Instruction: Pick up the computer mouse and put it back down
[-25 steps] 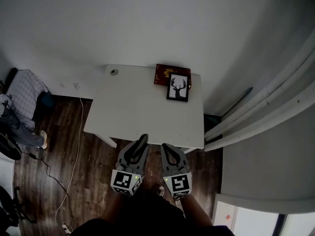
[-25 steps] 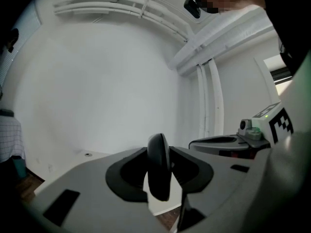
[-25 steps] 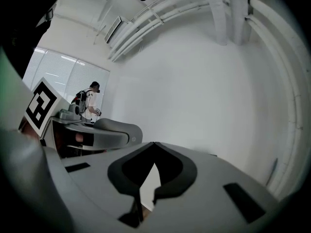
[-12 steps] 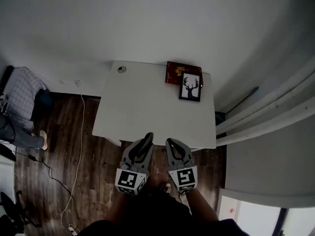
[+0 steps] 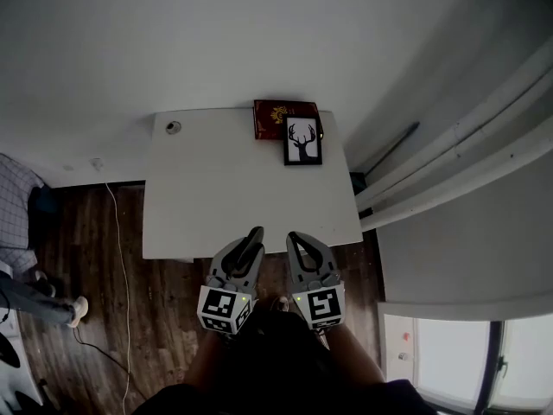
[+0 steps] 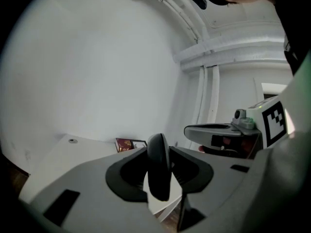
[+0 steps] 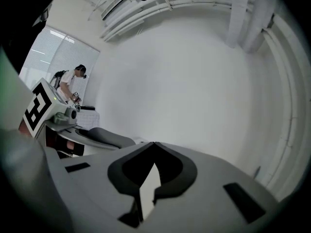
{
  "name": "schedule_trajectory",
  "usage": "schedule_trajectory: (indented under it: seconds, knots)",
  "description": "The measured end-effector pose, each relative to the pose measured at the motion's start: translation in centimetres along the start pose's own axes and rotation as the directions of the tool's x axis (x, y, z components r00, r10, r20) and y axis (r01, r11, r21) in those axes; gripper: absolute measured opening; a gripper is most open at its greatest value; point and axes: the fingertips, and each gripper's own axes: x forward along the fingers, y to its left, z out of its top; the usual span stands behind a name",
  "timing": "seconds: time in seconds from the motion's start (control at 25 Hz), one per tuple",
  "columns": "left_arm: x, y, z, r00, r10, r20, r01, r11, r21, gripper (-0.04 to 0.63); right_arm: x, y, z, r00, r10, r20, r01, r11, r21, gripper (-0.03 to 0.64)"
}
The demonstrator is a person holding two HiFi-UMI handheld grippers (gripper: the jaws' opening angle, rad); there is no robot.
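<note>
Carried sideways along tabletop [image 5: 233,188] near edge since a second ago. Left gripper [image 5: 249,240] clamped on mouse [image 6: 158,169], long axis upright between jaws, clear of surface. Right gripper [image 7: 154,144] closed, empty. For set-down: bare tabletop ahead and below left gripper.

A white table [image 5: 216,197] stands just ahead of my left claw [image 5: 254,234], pushed against a plain white wall [image 5: 216,33]. A red book [image 5: 275,115] and a framed deer picture [image 5: 302,140] sit at its far edge. Dark wood floor [image 5: 78,258] spreads out to the left. White pipes [image 5: 458,145] run right of my right claw [image 5: 298,237], with a bright window [image 5: 479,377] behind it.
</note>
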Motion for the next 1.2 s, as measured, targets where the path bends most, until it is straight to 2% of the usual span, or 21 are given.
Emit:
schedule_trajectory:
  seconds: [0.24, 0.4, 0.68, 0.84, 0.96, 1.12, 1.2]
  knots:
    - [2.9, -0.4, -1.0, 0.999, -0.018, -0.043, 0.016, 0.999, -0.035, 0.132, 0.8, -3.2, -1.2, 1.000, -0.028, -0.013, 0.029, 0.999, 0.025, 0.020]
    - [5.3, -0.7, -0.7, 0.998, -0.013, -0.064, 0.011, 0.999, -0.033, 0.132, 2.2, -6.0, -2.0, 1.000, -0.021, 0.014, 0.020, 0.998, 0.052, 0.020]
    - [9.9, -0.8, -0.4, 0.995, 0.035, -0.091, -0.041, 0.997, -0.071, 0.132, 4.0, -10.6, -2.5, 0.997, 0.018, 0.072, -0.025, 0.995, 0.099, 0.020]
    - [12.4, -1.6, -2.2, 0.989, 0.030, -0.143, -0.044, 0.994, -0.095, 0.132, 4.2, -12.5, -4.8, 0.998, 0.017, 0.063, -0.024, 0.993, 0.115, 0.020]
    - [13.6, -2.1, -3.8, 0.982, 0.000, -0.191, -0.025, 0.991, -0.129, 0.132, 3.9, -13.2, -6.7, 0.999, 0.011, 0.043, -0.018, 0.986, 0.167, 0.020]
    - [16.5, -2.1, -6.1, 0.970, -0.067, -0.234, 0.024, 0.983, -0.183, 0.132, 4.1, -14.8, -8.5, 1.000, -0.014, 0.019, 0.010, 0.980, 0.198, 0.020]
    - [18.3, -1.8, -7.2, 0.962, -0.088, -0.258, 0.039, 0.982, -0.187, 0.132, 4.3, -15.7, -9.5, 1.000, -0.022, 0.002, 0.021, 0.978, 0.206, 0.020]
